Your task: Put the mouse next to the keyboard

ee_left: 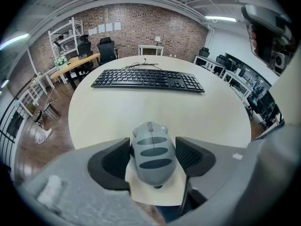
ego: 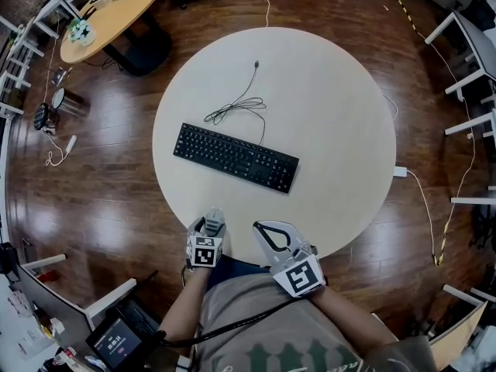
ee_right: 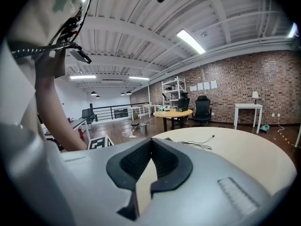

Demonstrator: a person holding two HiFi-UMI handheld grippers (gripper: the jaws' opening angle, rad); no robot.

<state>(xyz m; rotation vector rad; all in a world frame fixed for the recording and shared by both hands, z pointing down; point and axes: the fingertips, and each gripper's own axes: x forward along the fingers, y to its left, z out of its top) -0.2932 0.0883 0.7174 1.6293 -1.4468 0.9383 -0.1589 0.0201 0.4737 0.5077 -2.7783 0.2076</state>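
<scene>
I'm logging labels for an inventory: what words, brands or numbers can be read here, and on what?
No text is legible.
Too small: key legends on the black keyboard.
Too small: the paper sheets on the brick wall.
Cut off, unreadable: print on the grey shirt.
No brand shows on the grey striped mouse.

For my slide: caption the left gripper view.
Left gripper holds a grey mouse at the table edge, black keyboard ahead.

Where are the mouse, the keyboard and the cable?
mouse point(ee_left: 151, 155): left gripper view, on its striped grey back.
keyboard point(ego: 235, 157): head view, on the middle keys.
cable point(ego: 232, 108): head view, on the tangled loops beyond the keyboard.
</scene>
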